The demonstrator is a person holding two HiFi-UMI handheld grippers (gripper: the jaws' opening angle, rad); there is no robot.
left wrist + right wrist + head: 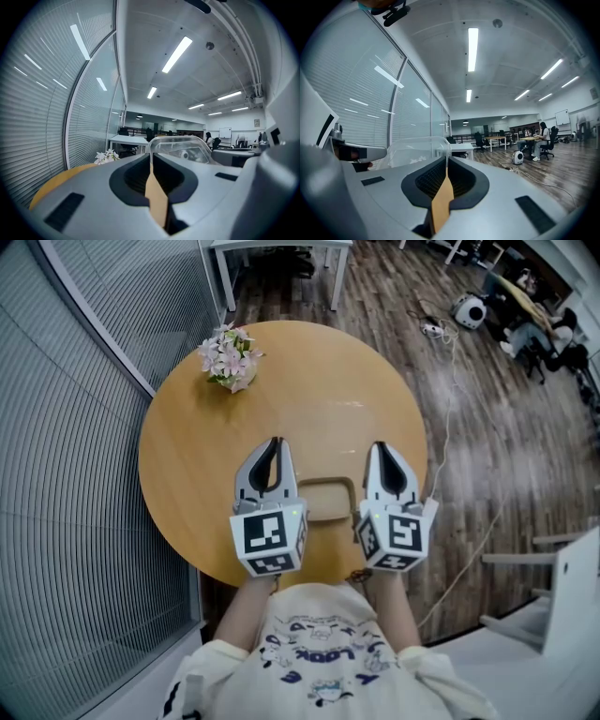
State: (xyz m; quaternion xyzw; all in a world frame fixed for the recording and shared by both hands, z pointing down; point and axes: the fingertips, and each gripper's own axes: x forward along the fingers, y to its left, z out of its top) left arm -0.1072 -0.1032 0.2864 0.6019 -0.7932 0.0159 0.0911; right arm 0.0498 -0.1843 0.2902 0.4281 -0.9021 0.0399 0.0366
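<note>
Clamping my left gripper (275, 451) and right gripper (384, 454) shut on opposite walls of what seems a clear tub (327, 482) holds it level at the table (309, 381).

round wooden table (309, 399) | pink flowers (228, 357) near its far-left rim | slatted blinds (66, 502) at left

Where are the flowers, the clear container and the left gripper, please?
flowers (228, 356), head view, bouquet's middle.
clear container (328, 480), head view, tan rim.
left gripper (275, 442), head view, between its fingertips.
</note>
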